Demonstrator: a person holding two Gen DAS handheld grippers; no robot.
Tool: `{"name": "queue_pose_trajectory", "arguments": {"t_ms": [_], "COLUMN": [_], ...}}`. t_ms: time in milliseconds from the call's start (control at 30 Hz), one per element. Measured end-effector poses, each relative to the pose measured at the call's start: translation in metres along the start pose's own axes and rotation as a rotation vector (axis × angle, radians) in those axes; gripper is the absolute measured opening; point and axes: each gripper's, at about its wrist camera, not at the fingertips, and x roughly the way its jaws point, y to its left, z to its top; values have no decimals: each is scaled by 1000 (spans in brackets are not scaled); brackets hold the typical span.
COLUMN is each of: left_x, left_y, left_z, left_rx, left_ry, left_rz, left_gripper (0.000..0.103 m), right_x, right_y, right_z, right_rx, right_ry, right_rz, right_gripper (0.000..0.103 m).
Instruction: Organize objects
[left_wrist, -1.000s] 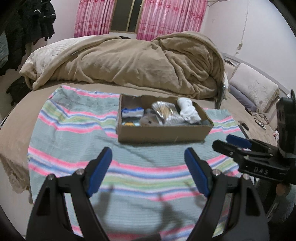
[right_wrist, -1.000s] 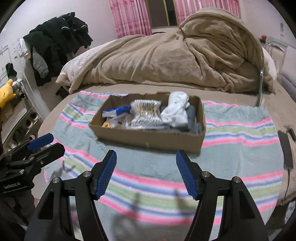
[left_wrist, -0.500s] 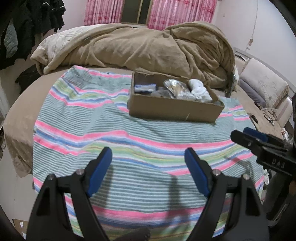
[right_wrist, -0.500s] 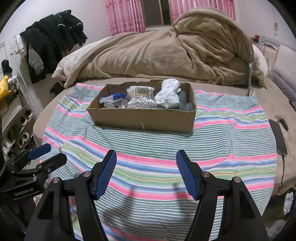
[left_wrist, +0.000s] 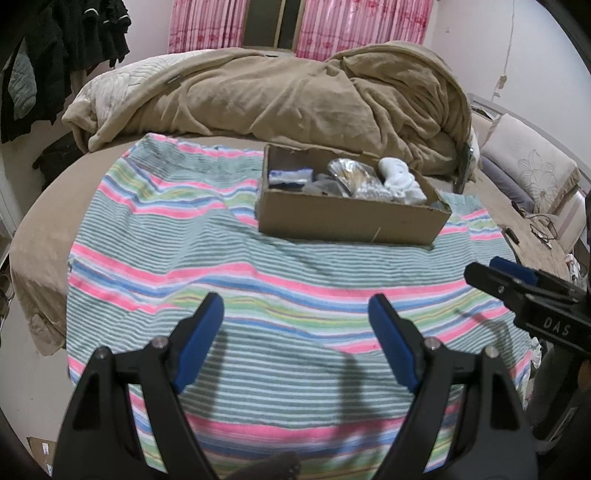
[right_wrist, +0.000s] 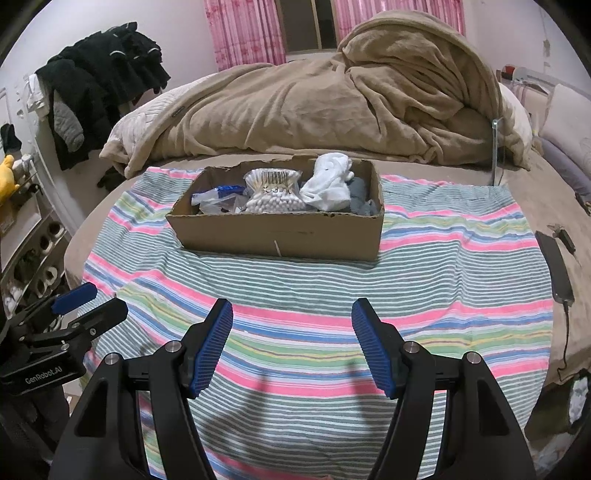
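Your left gripper (left_wrist: 296, 343) is a matte black plastic frame with two angular arms, each tipped with a smooth blue pad. A round silver screw head sits just behind each pad, another farther out on each arm. Your right gripper (right_wrist: 291, 347) is built the same, though its blue pads (right_wrist: 212, 347) are finely ribbed. Seen from the side, one body carries white lettering "DAS", the other "GenRobot.AI".

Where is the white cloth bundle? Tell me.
In the right wrist view, the white cloth bundle sits inside the cardboard box, right of the cotton-swab bag.
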Motion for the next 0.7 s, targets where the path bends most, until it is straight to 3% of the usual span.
{"name": "queue_pose_trajectory", "arguments": {"t_ms": [700], "left_x": [-1], "left_y": [-4], "left_z": [-2], "left_rx": [17], "left_ry": [-4], "left_rz": [10], "left_gripper": [82], "right_x": [2], "right_y": [2], "right_z": [-2], "right_rx": [-5], "right_ry": [3], "right_rz": [-3], "right_gripper": [70]}}
